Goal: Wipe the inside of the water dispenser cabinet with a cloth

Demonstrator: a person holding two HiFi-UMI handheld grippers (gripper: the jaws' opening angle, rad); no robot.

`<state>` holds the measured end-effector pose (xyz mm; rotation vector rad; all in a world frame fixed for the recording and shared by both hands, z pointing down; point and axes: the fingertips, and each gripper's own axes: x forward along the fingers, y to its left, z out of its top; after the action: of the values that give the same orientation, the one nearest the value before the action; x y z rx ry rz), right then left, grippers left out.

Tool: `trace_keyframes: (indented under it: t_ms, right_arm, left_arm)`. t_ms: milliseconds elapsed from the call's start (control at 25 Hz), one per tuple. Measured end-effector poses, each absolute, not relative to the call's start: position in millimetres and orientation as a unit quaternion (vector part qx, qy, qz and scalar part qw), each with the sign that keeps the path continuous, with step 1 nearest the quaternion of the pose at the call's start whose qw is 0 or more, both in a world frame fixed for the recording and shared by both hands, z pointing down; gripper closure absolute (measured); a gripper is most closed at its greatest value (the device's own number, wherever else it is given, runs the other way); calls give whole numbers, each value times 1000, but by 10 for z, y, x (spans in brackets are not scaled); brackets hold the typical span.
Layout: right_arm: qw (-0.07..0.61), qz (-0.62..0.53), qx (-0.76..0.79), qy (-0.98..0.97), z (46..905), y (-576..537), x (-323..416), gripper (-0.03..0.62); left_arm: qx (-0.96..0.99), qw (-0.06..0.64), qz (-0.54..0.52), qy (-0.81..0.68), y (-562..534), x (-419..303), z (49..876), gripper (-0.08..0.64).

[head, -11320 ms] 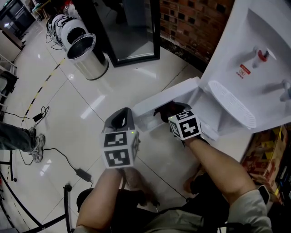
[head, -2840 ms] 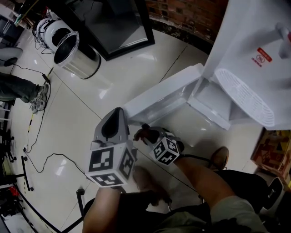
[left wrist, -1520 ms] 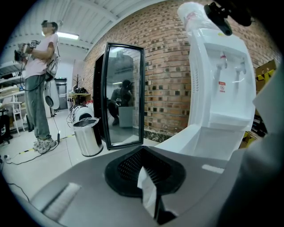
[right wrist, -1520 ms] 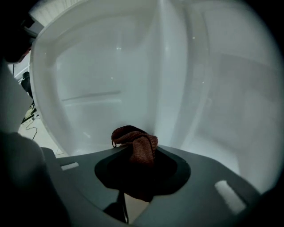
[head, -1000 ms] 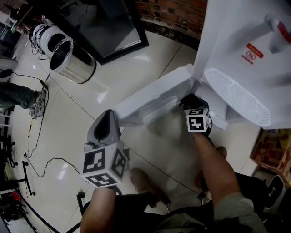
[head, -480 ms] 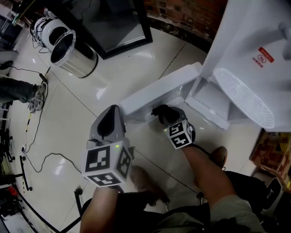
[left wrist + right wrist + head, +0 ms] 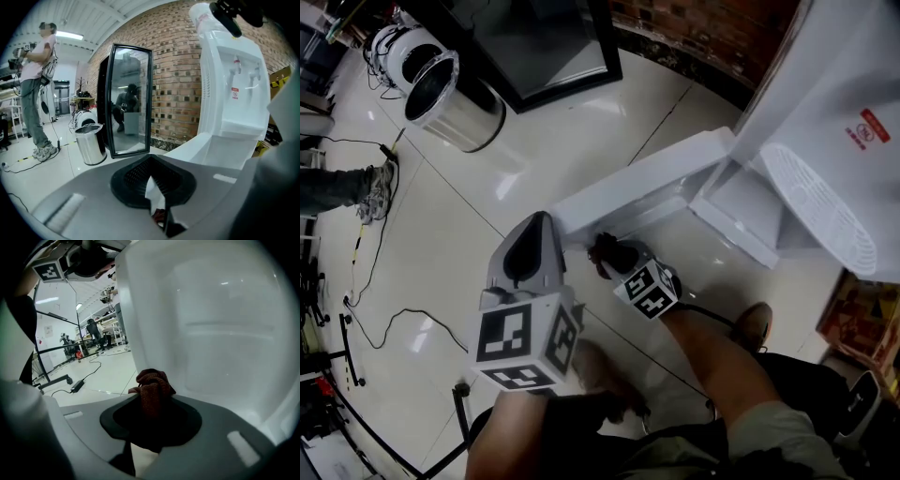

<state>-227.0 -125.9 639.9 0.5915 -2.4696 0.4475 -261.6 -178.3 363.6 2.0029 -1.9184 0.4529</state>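
Note:
The white water dispenser point(image 7: 853, 122) stands at the right, its lower cabinet point(image 7: 750, 211) open. The cabinet door point(image 7: 647, 187) swings out to the left over the floor. My right gripper point(image 7: 614, 258) is shut on a dark red cloth point(image 7: 605, 248) near the door's outer end. In the right gripper view the bunched cloth point(image 7: 152, 390) sits between the jaws, close against the door's white inner face point(image 7: 211, 324). My left gripper point(image 7: 530, 253) hangs left of the door, shut and holding nothing; the left gripper view point(image 7: 157, 187) looks past it to the dispenser point(image 7: 229, 93).
A steel waste bin point(image 7: 450, 94) and a black-framed glass panel point(image 7: 544, 47) stand at the far left. Cables point(image 7: 375, 319) run over the glossy floor. Another person's shoe point(image 7: 375, 187) is at the left edge, my own foot point(image 7: 755, 323) below the cabinet, and boxes point(image 7: 862, 319) at the right.
My right gripper has carried the cloth leftward along the door's inner face, from beside the cabinet opening to the door's outer end. The left gripper has kept still.

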Motion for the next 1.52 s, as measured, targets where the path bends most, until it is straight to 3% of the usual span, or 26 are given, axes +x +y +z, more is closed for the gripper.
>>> trace_keyframes:
  t_ms: [440,640,1520]
  right_arm:
    - [365,145,102,-914,6844,-768,-2578,466]
    - [380,154,200,-890,6942,-1250,-2328,469]
    - [322,275,539,-728,6950,-2341,-170,477]
  left_arm:
    - [700,166,156,-676,-1768,-2619,3632,560]
    - [700,167,156,-676,-1787,-2612,3619,560]
    - [691,160,170,-684,-1810,-2634,3641,560]
